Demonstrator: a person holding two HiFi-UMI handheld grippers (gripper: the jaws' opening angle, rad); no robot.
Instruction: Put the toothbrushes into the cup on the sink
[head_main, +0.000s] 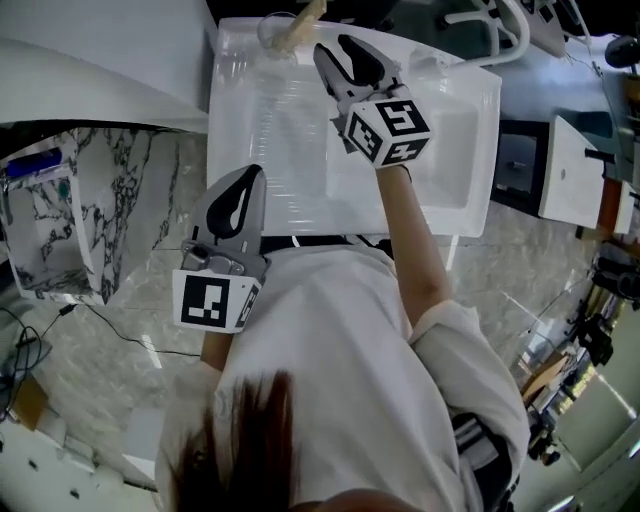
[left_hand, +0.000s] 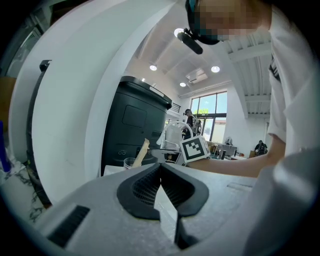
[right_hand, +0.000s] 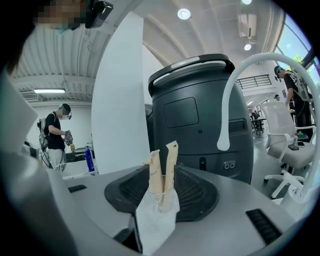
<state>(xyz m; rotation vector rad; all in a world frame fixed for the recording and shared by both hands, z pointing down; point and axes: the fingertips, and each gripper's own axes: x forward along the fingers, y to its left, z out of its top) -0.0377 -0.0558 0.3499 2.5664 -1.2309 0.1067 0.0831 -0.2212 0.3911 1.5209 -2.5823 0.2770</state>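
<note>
White sink (head_main: 290, 170) carries clear cup (head_main: 272, 28) at far left corner. Two paper-wrapped toothbrushes (right_hand: 170, 165) stand inside cup, tops leaning apart. Right gripper (head_main: 335, 48) hovers over sink near cup, jaws parted, nothing between pads. Left gripper (head_main: 252, 176) hangs by sink's near edge, marbled tabletop (head_main: 140, 200) at its left, jaws closed together, empty.
</note>
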